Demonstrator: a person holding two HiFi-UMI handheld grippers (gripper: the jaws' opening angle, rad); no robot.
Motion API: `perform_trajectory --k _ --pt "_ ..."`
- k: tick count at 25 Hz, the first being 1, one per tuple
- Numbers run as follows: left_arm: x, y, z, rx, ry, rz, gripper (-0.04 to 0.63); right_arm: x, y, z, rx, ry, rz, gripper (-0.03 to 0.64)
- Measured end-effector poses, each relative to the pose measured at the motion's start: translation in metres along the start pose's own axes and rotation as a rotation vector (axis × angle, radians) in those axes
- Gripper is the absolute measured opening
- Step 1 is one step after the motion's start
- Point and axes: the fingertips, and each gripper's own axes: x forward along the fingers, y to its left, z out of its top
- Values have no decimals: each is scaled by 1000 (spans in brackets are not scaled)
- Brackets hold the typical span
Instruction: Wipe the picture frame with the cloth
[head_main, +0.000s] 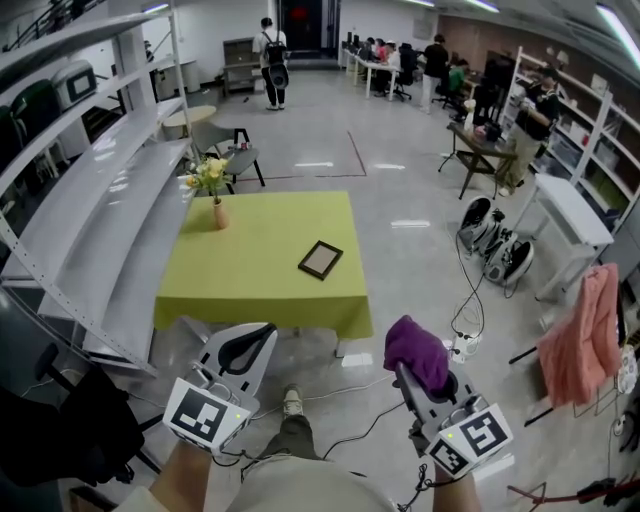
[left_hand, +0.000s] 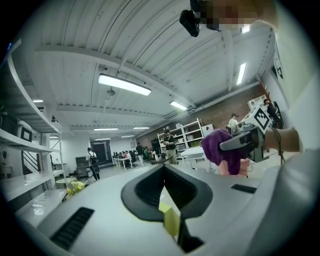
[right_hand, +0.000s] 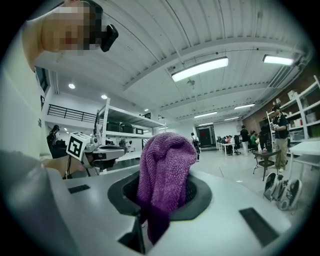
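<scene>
A dark picture frame (head_main: 320, 259) lies flat on a yellow-green table (head_main: 250, 275) some way ahead of me. Both grippers are held low, well short of the table and pointing toward it. My right gripper (head_main: 412, 372) is shut on a purple cloth (head_main: 415, 350); in the right gripper view the cloth (right_hand: 165, 172) drapes out over the right gripper (right_hand: 167, 192). My left gripper (head_main: 258, 338) is shut and holds nothing; its dark pads (left_hand: 150, 187) meet along a seam in the left gripper view. The cloth (left_hand: 220, 148) also shows at the right of that view.
A vase of yellow flowers (head_main: 215, 195) stands at the table's far left corner. Grey shelving (head_main: 100, 210) runs along the left. Cables and machines (head_main: 495, 248) lie on the floor to the right, near a pink cloth on a rack (head_main: 582, 330). People work at the desks far back.
</scene>
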Motion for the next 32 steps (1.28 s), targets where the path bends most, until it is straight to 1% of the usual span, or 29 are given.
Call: perform_trajectory --k 5,10,13,19,22,25,29,32 --pt "32 34 -14 -48 7 -6 6 46 -21 -3 4 27 4 87" --pt "73 72 -35 -46 40 -12 6 95 -52 -10 16 63 -1 87" --pt "101 97 -49 -59 55 -17 6 130 -72 -17 21 89 -10 87" --pt "158 152 -74 -76 97 -52 7 205 -111 -20 36 147 -39 87" --pt "186 178 -88 -103 92 -89 7 242 -130 -25 48 176 -63 87" --pt "210 205 -108 -116 101 -110 6 278 -145 -35 53 201 -84 87" --pt "245 228 -138 -120 119 -142 6 319 -169 -53 54 242 -101 87" --pt "268 239 -157 -125 140 -171 8 348 -181 -63 88 262 -91 89"
